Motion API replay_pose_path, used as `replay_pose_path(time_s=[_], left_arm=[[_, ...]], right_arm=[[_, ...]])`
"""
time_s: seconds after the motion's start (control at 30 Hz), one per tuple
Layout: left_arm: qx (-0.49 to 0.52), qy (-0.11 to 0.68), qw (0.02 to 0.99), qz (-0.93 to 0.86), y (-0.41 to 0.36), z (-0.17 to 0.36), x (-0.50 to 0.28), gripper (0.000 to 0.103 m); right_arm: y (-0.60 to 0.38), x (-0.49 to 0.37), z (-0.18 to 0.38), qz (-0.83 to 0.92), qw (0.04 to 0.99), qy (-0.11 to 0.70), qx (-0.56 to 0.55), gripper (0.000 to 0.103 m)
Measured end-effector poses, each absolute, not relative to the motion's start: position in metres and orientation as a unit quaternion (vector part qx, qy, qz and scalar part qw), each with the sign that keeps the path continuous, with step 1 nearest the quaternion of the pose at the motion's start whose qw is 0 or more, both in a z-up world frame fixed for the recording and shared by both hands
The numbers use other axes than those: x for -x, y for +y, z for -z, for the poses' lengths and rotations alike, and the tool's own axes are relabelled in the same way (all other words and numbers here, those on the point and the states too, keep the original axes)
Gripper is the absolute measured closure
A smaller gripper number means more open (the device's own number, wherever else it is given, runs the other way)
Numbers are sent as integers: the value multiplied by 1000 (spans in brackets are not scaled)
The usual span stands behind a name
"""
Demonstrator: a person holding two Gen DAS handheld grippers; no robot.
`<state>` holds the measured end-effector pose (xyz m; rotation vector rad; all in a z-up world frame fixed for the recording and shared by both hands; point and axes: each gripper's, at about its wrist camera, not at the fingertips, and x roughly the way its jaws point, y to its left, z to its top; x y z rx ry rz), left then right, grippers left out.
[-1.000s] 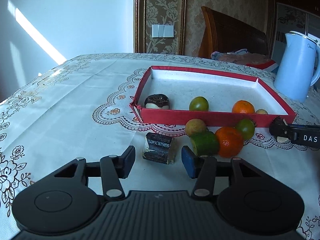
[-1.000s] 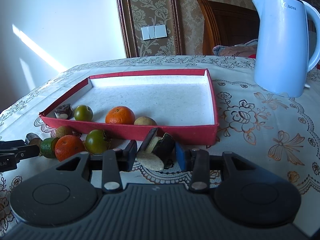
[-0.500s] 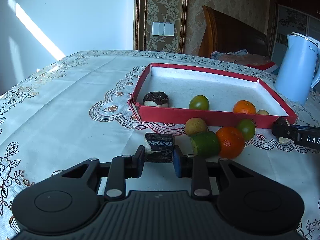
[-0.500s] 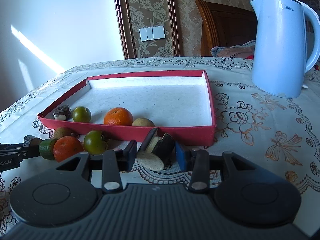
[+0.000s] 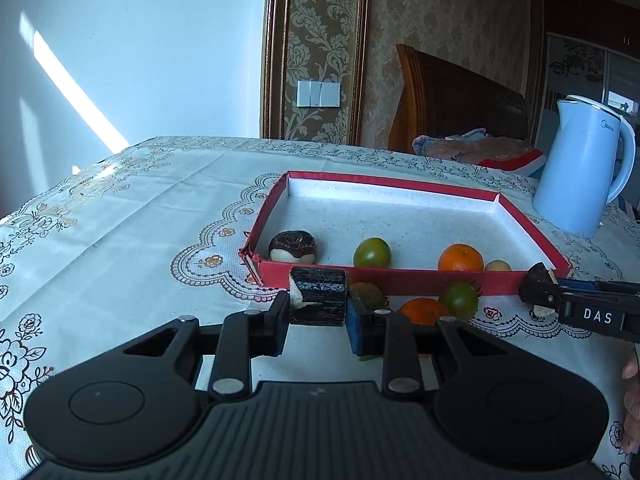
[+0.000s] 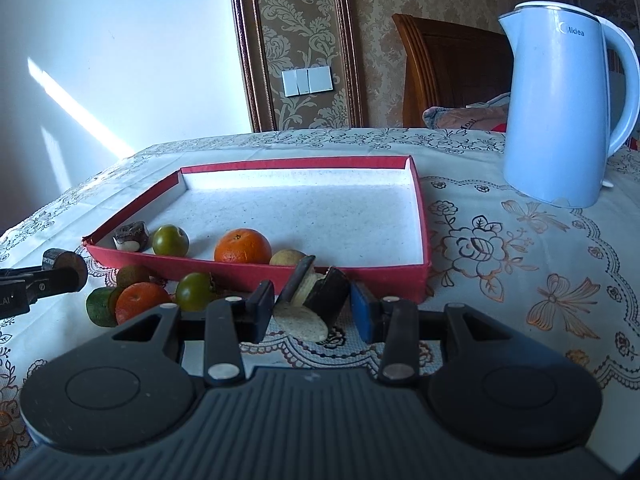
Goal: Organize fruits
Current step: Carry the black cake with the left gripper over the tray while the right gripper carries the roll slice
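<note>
My left gripper [image 5: 318, 322] is shut on a dark cylindrical piece with a pale core [image 5: 319, 295], held above the cloth before the red tray [image 5: 400, 280]. My right gripper [image 6: 312, 312] is shut on a dark-skinned wedge with a pale cut face [image 6: 316, 304], near the tray's front wall [image 6: 360, 276]. In the tray lie a chocolate donut [image 5: 293, 245], a green fruit [image 5: 372, 252], an orange [image 5: 461, 257] and a small tan fruit [image 5: 497, 266]. In front of it on the cloth lie a brown kiwi [image 6: 133, 275], a green piece [image 6: 100, 306], an orange [image 6: 141, 301] and a green fruit [image 6: 195, 291].
A light blue kettle [image 6: 560, 104] stands on the table to the right of the tray. A wooden chair [image 5: 456, 108] with cloth on it is behind the table. The floral tablecloth [image 5: 120, 208] spreads to the left.
My left gripper closed on the dark cylindrical piece and lifted it off the cloth toward the tray. My right gripper kept its hold on the wedge and rose slightly.
</note>
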<state>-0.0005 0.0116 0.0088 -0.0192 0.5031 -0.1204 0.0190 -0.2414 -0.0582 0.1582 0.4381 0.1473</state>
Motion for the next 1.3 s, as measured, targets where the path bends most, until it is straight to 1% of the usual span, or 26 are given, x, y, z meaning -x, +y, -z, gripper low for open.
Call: replay_pose_path(time_s=[0.47,0.7,1.0,1.3], left_arm=[[1,218,973,75,-28,-26,-34,75],[3,223,971,82,-44,-25,-54,75],[-9,233,969,78,-63,-18,-76,75],[-24,236,970,51,-71,-10,-82,75]], right_arm=[[-242,-16,38,-78,976,188,-76,64],[-251,-34,24,-62,979,183,-59,64],[-264,-61,30,-47,977,200,-51,64],[-267,-68,42,-42,976,204,-62,64]])
